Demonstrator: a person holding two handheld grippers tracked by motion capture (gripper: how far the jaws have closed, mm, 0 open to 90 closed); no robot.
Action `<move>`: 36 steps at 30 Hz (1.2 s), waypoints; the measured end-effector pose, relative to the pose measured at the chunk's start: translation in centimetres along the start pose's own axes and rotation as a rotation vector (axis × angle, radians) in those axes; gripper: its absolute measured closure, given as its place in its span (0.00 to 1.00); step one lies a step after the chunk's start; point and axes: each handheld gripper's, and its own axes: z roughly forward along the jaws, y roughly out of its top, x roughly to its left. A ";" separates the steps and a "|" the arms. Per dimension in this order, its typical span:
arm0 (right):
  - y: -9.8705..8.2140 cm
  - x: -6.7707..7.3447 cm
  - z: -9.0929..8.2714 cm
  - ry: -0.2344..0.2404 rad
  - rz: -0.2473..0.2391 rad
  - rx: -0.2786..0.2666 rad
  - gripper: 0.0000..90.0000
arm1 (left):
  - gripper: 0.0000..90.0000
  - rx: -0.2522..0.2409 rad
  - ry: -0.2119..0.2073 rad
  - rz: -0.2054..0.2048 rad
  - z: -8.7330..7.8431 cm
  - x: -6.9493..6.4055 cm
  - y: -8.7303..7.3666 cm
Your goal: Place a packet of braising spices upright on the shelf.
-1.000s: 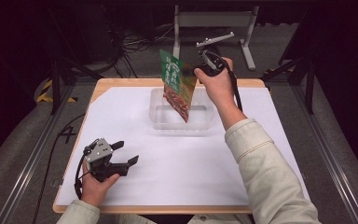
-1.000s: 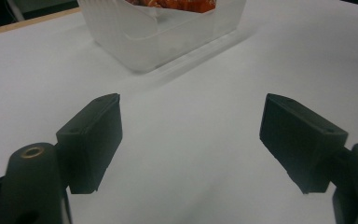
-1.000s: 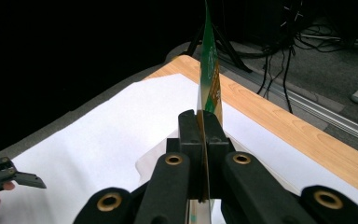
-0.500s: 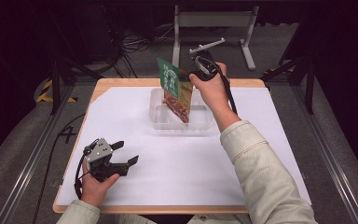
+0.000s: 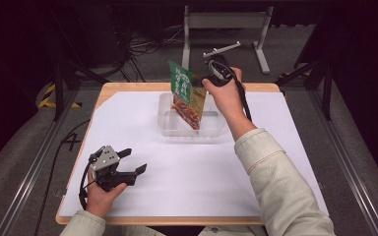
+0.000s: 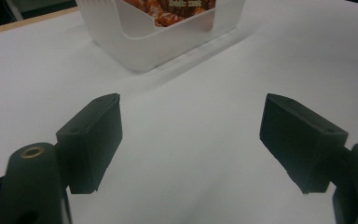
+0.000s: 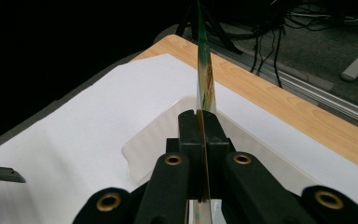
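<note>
My right claw (image 5: 207, 81) pinches the top edge of a green-and-orange printed foil snack packet (image 5: 187, 96), its lower end dipping into the clear plastic rectangular tub (image 5: 211, 129) at the far middle of the white-covered tabletop (image 5: 285, 142). I judge this the placing step; next I should lower the packet fully (it hangs tilted) before releasing. My left claw (image 5: 135, 161) rests spread and empty near the front edge. The count: one packet, one tub, two claws.
</note>
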 end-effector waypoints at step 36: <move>-1.2 0.6 -2.9 0.063 0.005 -0.135 0.66 | 0.24 0.002 -0.004 0.007 0.2 0.0 0.2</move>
